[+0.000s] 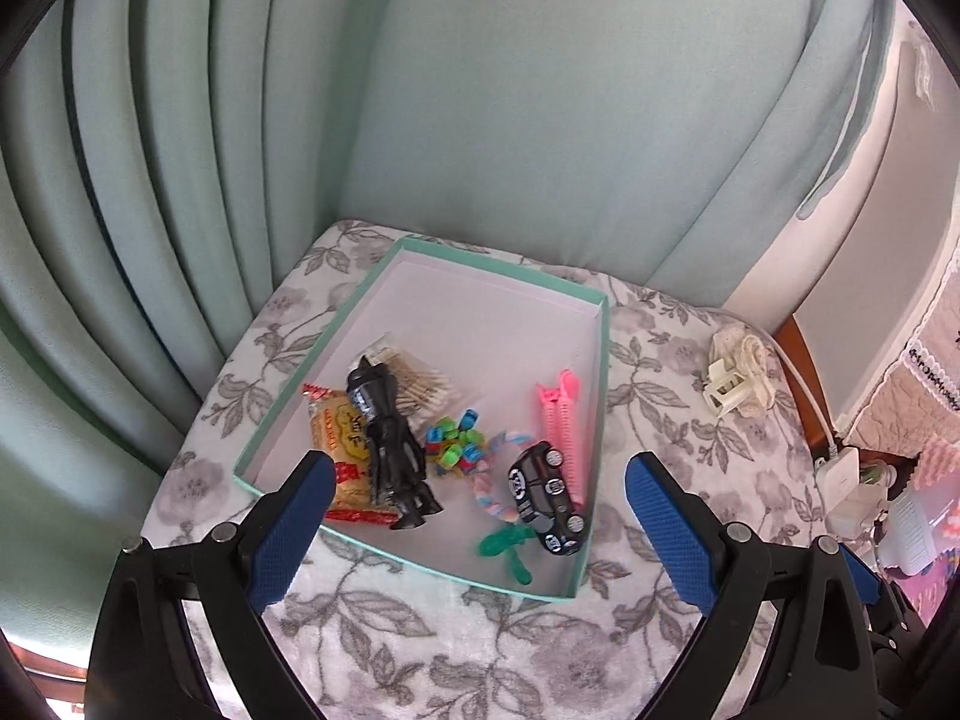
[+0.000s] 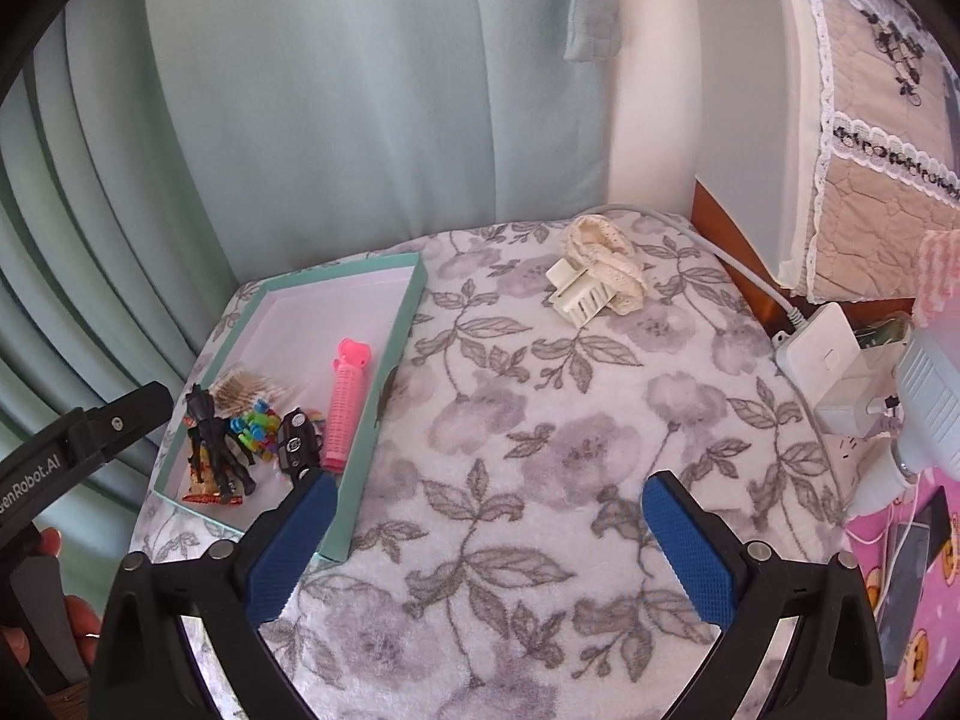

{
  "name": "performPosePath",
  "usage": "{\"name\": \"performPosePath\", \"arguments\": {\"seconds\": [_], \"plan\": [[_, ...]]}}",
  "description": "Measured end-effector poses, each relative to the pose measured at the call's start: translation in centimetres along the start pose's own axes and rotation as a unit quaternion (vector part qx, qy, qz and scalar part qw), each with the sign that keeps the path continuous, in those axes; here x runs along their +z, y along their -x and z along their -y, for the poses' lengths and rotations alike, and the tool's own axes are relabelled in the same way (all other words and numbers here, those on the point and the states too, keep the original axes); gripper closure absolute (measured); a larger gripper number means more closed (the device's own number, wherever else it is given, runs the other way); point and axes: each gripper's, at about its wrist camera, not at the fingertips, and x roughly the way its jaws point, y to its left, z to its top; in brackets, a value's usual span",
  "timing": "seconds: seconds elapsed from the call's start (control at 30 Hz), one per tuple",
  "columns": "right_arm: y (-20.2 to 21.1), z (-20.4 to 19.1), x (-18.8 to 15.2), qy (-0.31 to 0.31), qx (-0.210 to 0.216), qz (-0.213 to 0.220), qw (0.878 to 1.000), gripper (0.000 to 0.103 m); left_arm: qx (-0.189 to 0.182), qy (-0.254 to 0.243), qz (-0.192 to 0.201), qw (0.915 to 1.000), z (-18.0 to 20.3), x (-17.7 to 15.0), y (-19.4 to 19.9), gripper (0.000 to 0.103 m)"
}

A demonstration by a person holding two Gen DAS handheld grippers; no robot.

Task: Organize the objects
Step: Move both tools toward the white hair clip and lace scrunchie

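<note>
A shallow teal box (image 1: 603,360) (image 2: 393,354) lies on a floral blanket (image 1: 672,396) (image 2: 540,420). It holds a black figure (image 1: 390,438) (image 2: 219,444), a snack packet (image 1: 342,450), cotton swabs (image 1: 414,384), colourful beads (image 1: 456,444) (image 2: 258,426), a black toy car (image 1: 546,498) (image 2: 297,441), a pink hair roller (image 1: 564,432) (image 2: 348,402) and a green piece (image 1: 507,549). A cream hair claw with lace (image 1: 738,384) (image 2: 600,276) lies outside, to the right. My left gripper (image 1: 480,492) hangs open over the box's near end. My right gripper (image 2: 489,510) stands open over bare blanket.
Pale green curtains (image 1: 480,90) (image 2: 330,90) hang behind the surface. At the right edge are a white power strip with plugs (image 2: 828,360) (image 1: 846,480), a cable (image 2: 738,267), a quilted cover (image 2: 882,180) and a pink cloth (image 2: 918,630). A hand (image 2: 72,612) holds the left tool.
</note>
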Motion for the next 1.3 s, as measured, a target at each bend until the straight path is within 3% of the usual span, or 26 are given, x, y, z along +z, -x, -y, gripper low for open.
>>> {"name": "performPosePath", "arguments": {"seconds": [0.2, 0.7, 1.07, 1.3], "plan": [[-0.6, 2.4, 1.2, -0.023, -0.013, -0.001, 1.0, 0.0, -0.037, -0.011, -0.012, 0.9992, 2.5, 1.1, -1.3, 0.006], [-4.3, 6.7, 3.6, -0.054, -0.042, -0.019, 0.997, 0.0, -0.078, -0.051, -0.041, 0.9948, 8.0, 2.7, -6.9, 0.006], [-7.1, 8.2, 6.3, -0.045, -0.05, 0.01, 0.998, 0.0, -0.112, -0.058, -0.081, 0.9888, 11.4, 5.1, -11.6, 0.006], [-10.7, 9.3, 8.0, -0.032, -0.056, -0.009, 0.998, 0.003, -0.1, -0.084, -0.101, 0.9863, 13.5, 5.6, -14.8, 0.006]]}}
